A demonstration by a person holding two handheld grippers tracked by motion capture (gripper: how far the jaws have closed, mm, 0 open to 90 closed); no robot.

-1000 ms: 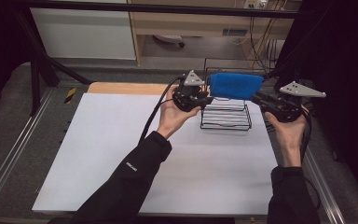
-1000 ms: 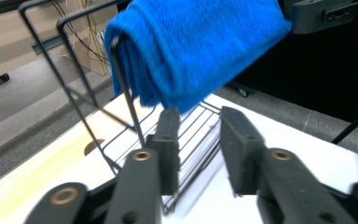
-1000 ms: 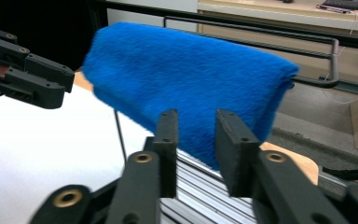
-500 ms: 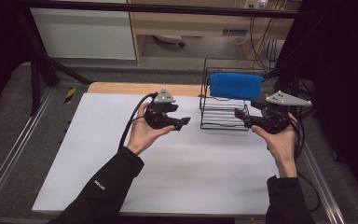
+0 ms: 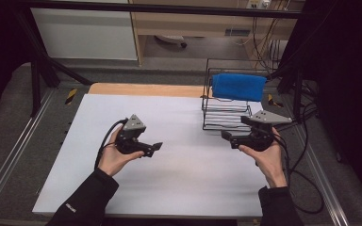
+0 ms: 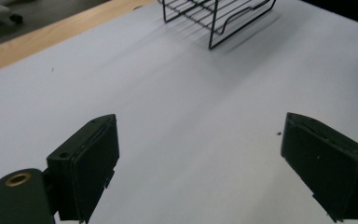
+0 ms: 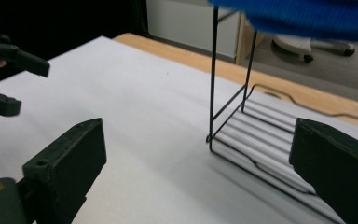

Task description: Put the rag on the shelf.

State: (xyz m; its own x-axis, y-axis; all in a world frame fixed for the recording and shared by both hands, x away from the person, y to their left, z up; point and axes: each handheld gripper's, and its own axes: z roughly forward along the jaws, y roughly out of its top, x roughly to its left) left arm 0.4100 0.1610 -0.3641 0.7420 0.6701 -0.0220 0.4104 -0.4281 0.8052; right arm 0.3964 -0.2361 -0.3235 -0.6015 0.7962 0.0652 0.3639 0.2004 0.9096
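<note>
A blue towel [image 5: 238, 86] hangs over the top of a black wire rack [image 5: 226, 120] at the back right of the white table [image 5: 179, 188]. My left gripper [image 5: 154, 148] hovers over the table's middle, well left of the rack, open and empty. The right gripper [image 5: 228, 140] sits just in front of the rack, also open with nothing in it. In the left gripper view the wide-apart jaws [image 6: 205, 163] face bare table, the rack [image 6: 214, 18] beyond. The right gripper view has the rack [image 7: 242, 135] close ahead between its open jaws and the towel [image 7: 307, 16] above.
A wooden strip [image 5: 141, 89] runs along the table's far edge. Metal rails [image 5: 9, 160] flank the table on both sides. Cables [image 5: 306, 155] trail off to the right. The left gripper [image 7: 4, 65] appears at the far left of the right gripper view.
Both grippers have drawn back from the towel on the rack toward the person. The left one went far to the left. The towel stays draped on the rack.
</note>
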